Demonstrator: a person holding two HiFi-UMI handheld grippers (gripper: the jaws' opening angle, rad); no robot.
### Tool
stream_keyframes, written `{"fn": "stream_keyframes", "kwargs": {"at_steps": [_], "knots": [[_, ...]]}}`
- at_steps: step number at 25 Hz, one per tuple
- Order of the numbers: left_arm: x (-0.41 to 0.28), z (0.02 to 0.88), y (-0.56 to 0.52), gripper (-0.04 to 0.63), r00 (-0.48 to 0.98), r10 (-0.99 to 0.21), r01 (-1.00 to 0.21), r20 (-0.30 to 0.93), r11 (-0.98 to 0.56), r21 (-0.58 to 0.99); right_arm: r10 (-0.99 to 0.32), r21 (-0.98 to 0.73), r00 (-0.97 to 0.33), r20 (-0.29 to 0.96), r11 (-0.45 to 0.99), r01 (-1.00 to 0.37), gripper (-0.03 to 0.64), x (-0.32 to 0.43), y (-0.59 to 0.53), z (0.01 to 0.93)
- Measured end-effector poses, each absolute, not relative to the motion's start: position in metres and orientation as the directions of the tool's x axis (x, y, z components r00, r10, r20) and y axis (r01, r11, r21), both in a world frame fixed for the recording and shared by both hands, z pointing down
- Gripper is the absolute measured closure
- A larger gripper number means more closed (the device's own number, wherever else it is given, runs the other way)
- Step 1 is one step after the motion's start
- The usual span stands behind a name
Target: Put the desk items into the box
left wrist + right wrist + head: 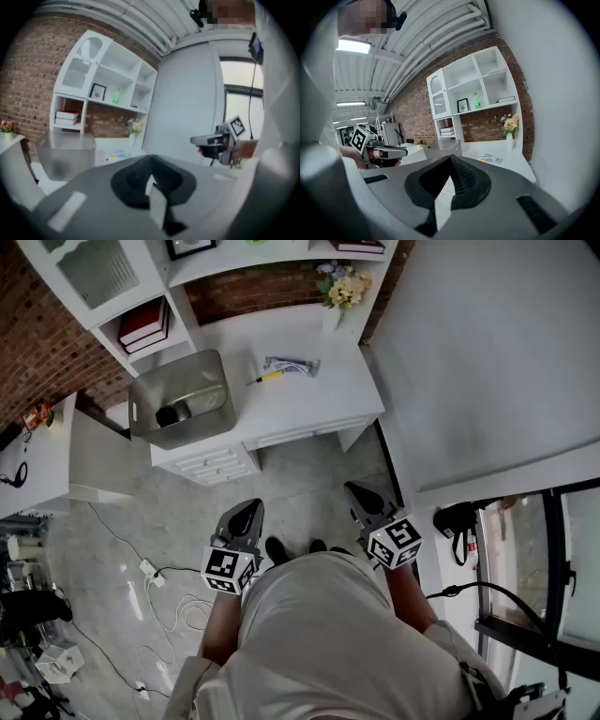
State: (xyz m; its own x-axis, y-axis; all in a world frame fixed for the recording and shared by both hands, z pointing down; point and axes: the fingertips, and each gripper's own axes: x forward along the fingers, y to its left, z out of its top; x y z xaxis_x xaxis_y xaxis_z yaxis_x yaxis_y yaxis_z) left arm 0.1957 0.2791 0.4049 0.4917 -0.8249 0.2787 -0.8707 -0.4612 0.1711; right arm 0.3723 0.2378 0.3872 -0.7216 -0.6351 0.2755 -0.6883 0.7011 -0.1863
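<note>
Far ahead of both grippers' closed, empty fingers (249,514), the thin pen (269,377) could be swept off the desk (309,404) if nudged.

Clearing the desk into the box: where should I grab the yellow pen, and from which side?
Probably mid-barrel, from above, closing across its thin width: the yellow pen lies flat on the white desk, with the packet close beside one end.

Beige shirt (328,634); grey left gripper (251,507), right gripper (356,490)

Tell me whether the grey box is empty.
No: a dark round item lies inside the box in the head view.
</note>
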Motion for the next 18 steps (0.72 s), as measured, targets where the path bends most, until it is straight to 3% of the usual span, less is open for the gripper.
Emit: {"fn": "stream_keyframes", "kwargs": {"at_steps": [18], "knots": [[0.175, 0.415, 0.286, 0.592, 0.535, -0.791, -0.845, 0.296, -0.500, 0.189, -0.656, -0.222, -0.701, 0.279, 0.666, -0.712, 0.614, 0.352, 0.244, 0.390]]}}
